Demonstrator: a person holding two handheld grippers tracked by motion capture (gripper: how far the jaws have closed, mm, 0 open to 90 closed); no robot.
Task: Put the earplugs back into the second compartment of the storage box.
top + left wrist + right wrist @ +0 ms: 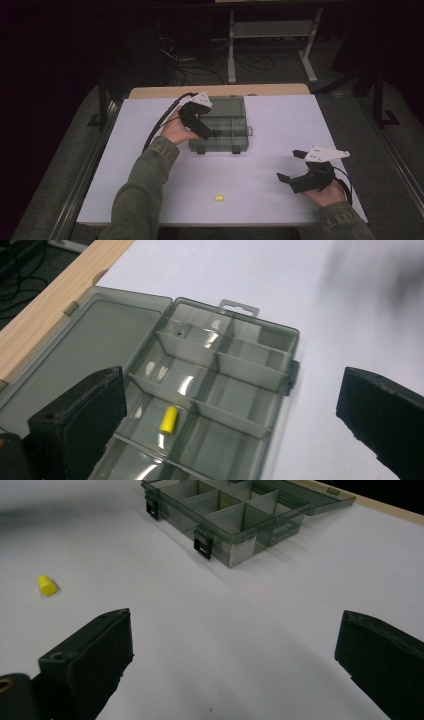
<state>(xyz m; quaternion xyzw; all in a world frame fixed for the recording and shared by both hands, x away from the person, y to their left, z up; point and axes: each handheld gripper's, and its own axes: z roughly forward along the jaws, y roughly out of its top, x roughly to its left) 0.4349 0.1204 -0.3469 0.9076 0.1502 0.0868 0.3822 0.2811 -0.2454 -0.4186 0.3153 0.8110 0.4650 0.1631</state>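
A smoky grey compartment box (242, 142) lies open at the table's back middle, its lid (95, 340) folded flat behind it. A small yellow cylinder (169, 419) lies in one of its compartments. My left gripper (210, 130) hovers over the box's left part, open, with nothing between its jaws (232, 385). A second yellow piece (218, 198) lies loose on the white table near the front edge. My right gripper (287, 165) rests low at the front right, open and empty, facing the box (240, 540); the loose yellow piece (46, 585) is off to its left.
The white tabletop (280, 125) has a wooden strip (165, 92) along its far edge. Beyond it the floor is dark, with cables and a metal stand (270, 30). Two black latches (203, 542) hang on the box's front wall.
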